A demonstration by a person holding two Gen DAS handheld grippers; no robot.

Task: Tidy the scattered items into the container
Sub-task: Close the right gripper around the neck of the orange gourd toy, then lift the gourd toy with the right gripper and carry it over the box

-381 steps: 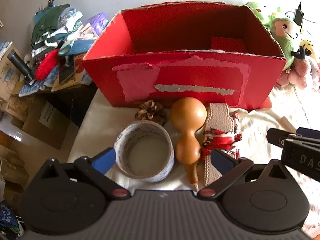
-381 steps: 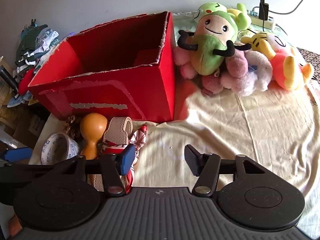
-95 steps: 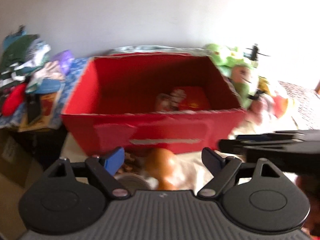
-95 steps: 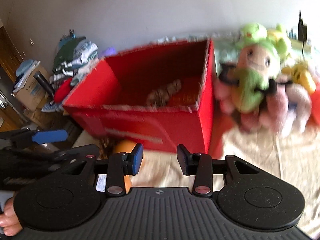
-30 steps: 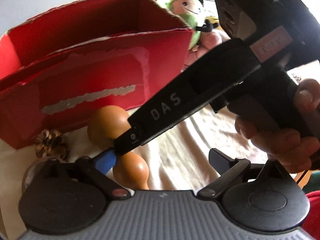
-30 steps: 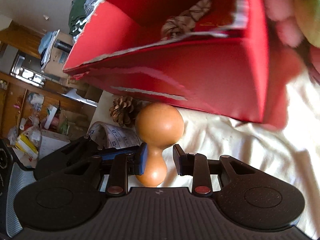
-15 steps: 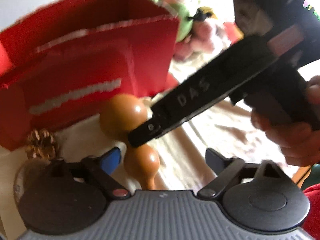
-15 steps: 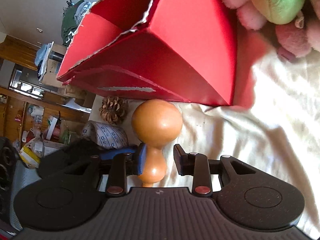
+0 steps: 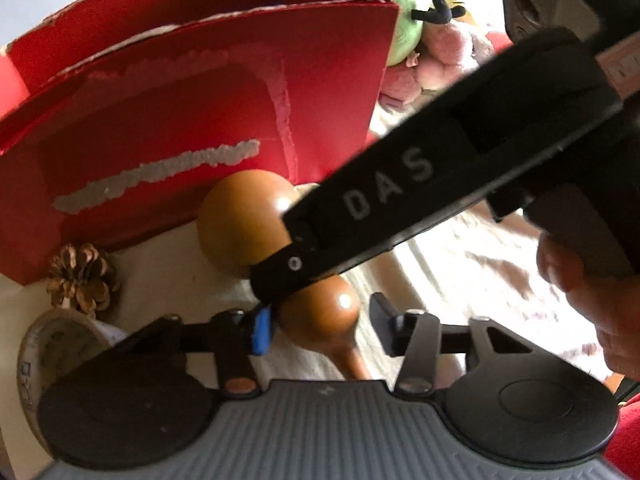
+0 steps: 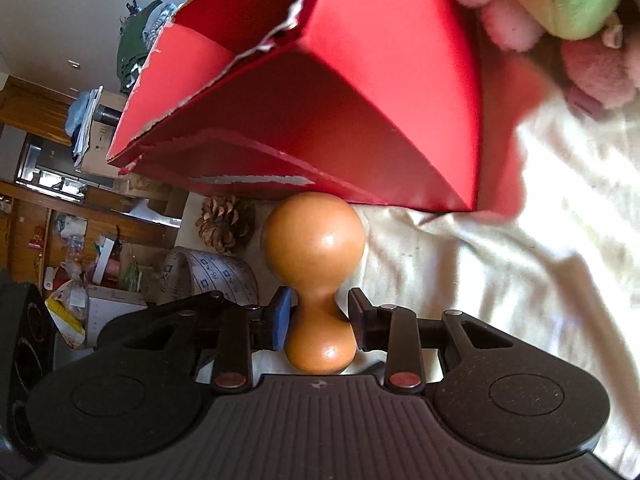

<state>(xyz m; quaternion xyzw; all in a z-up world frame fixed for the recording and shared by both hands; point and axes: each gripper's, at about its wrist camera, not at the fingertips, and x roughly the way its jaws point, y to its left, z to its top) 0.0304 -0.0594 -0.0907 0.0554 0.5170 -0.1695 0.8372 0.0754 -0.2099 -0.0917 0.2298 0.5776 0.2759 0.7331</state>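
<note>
Far left in the left wrist view, the tape roll (image 9: 60,344) sits at the edge of the cream cloth (image 9: 500,280), half hidden behind the gripper body. Just beyond it is the pine cone (image 9: 82,278), close to the foot of the red cardboard box (image 9: 192,128), whose torn front wall stands upright along the back.

To the middle now: the wooden gourd (image 9: 240,220) lies on the cloth just in front of the box, big bulb toward the box, small bulb and stem toward the camera. The left gripper (image 9: 320,330) has its fingers on either side of the small bulb and they are closing. The blue pad is right at the bulb's left side, while a sliver of cloth shows between the bulb and the black right finger, so no firm squeeze there.

From the right wrist camera, the right gripper (image 10: 318,318) straddles the gourd's (image 10: 314,240) narrow waist, partly open, with a gap visible on both sides of the neck. It touches nothing that I can make out.

Further right, the right gripper's long black body crosses over the gourd in the left view, a hand (image 9: 592,300) wrapped round its handle. Top right, plush toys (image 9: 432,40) are piled beside the box's end wall.
</note>
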